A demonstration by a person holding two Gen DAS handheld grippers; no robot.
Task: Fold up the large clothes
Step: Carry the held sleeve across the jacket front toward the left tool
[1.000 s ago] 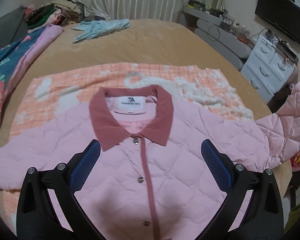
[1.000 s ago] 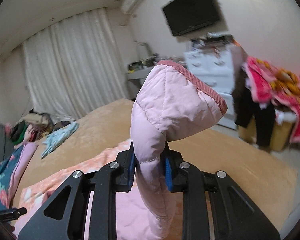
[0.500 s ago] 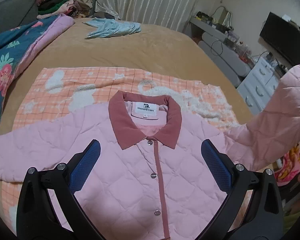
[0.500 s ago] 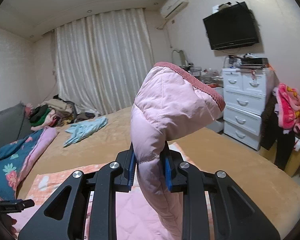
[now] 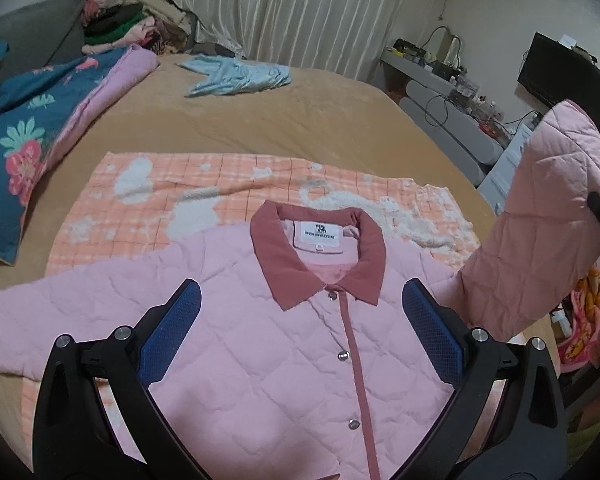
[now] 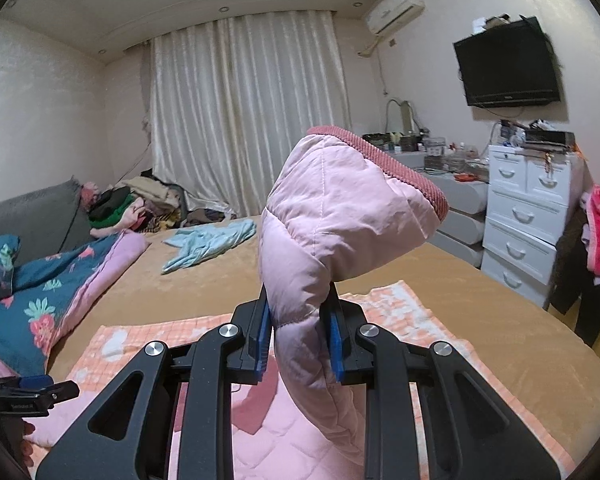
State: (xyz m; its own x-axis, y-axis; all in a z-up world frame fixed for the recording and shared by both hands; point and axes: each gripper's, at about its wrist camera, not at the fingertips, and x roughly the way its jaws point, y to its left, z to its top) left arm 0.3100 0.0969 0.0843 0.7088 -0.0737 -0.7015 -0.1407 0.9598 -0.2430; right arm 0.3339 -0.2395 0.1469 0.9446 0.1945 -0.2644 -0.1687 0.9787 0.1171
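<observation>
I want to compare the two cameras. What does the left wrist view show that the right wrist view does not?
Only the left wrist view shows the jacket's collar, label and snap buttons. Only the right wrist view shows the right gripper shut on the sleeve, and its ribbed cuff. Both show the sleeve, the orange blanket and the light blue garment.

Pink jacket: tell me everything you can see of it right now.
The pink jacket is quilted and puffy, with a darker rose collar, a rose placket, silver snaps and a white neck label. It lies face up, snapped shut, on an orange checked blanket on the bed. One sleeve lies flat; the other sleeve, with a ribbed rose cuff, is lifted, pinched in the right claw.
</observation>
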